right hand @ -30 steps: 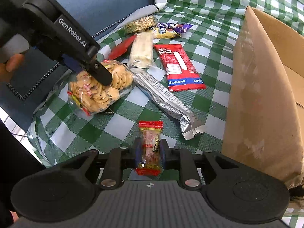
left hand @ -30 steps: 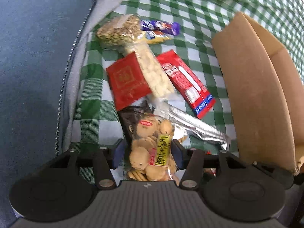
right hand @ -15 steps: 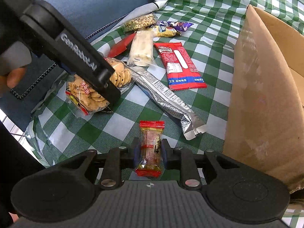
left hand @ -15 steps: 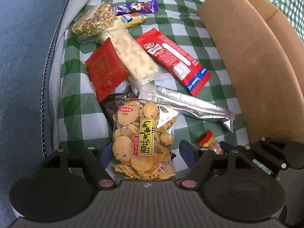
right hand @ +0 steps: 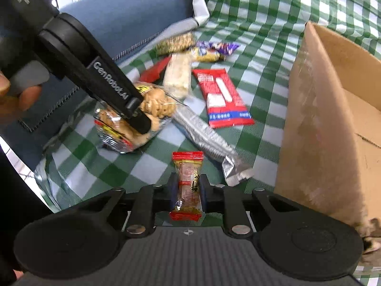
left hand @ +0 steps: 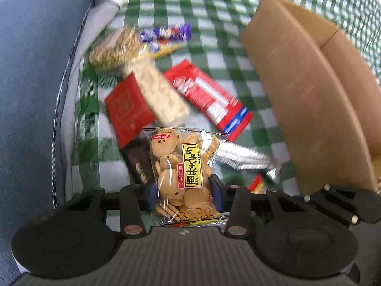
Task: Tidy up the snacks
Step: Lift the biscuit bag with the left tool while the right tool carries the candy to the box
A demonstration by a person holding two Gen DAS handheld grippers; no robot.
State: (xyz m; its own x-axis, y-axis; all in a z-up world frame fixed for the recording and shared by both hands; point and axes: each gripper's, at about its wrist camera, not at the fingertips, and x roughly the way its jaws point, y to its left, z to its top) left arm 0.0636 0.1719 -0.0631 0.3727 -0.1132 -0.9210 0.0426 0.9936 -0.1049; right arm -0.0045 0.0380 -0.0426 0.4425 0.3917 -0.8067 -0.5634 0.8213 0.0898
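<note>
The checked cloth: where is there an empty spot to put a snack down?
The cloth is bare beyond the purple wrapper, up to the box. A smaller bare patch lies between the cookie bag and the small red snack. It is crowded from the seed bag down to the silver packet, where packets touch or overlap.

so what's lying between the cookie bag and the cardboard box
The crinkled silver wrapper lies on the checked cloth between the cookie bag and the cardboard box, clearest in the right wrist view.
</note>
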